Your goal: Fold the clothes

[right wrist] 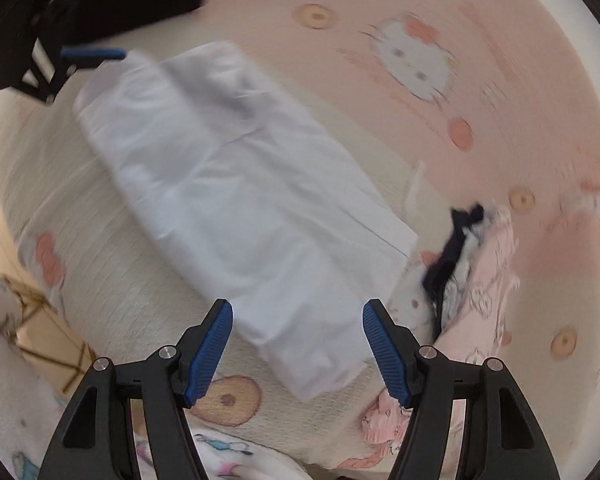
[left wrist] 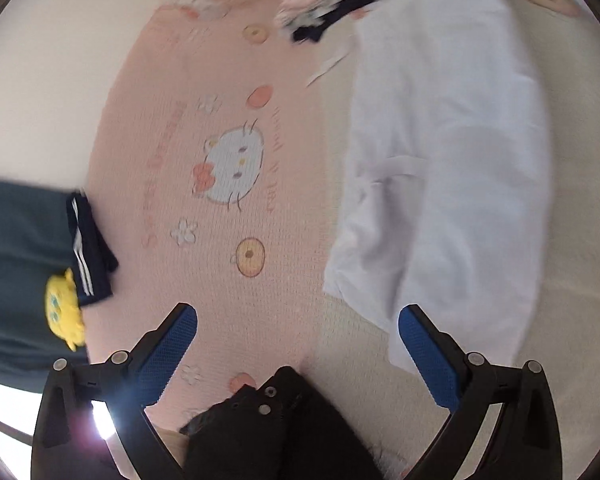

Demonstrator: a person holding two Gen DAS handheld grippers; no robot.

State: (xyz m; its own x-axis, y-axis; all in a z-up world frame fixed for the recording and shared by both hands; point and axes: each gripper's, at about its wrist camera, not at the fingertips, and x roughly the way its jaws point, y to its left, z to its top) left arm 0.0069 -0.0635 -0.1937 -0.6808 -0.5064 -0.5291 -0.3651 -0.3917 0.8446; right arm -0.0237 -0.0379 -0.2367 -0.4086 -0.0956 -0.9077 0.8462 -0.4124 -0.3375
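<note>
We find the folded white garment lying flat on the pink cartoon-print blanket, left gripper jaws apart and empty beside its near edge, right gripper jaws apart above its end, gripping nothing, pile of unfolded clothes just beside the garment

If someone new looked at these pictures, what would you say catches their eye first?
Probably the white garment, folded into a long strip and lying diagonally on the pink cartoon-cat blanket. Next, the right gripper with its blue pads open above the strip's near end, gripping nothing. A rumpled pile of pink and navy clothes sits just right of the strip.
</note>
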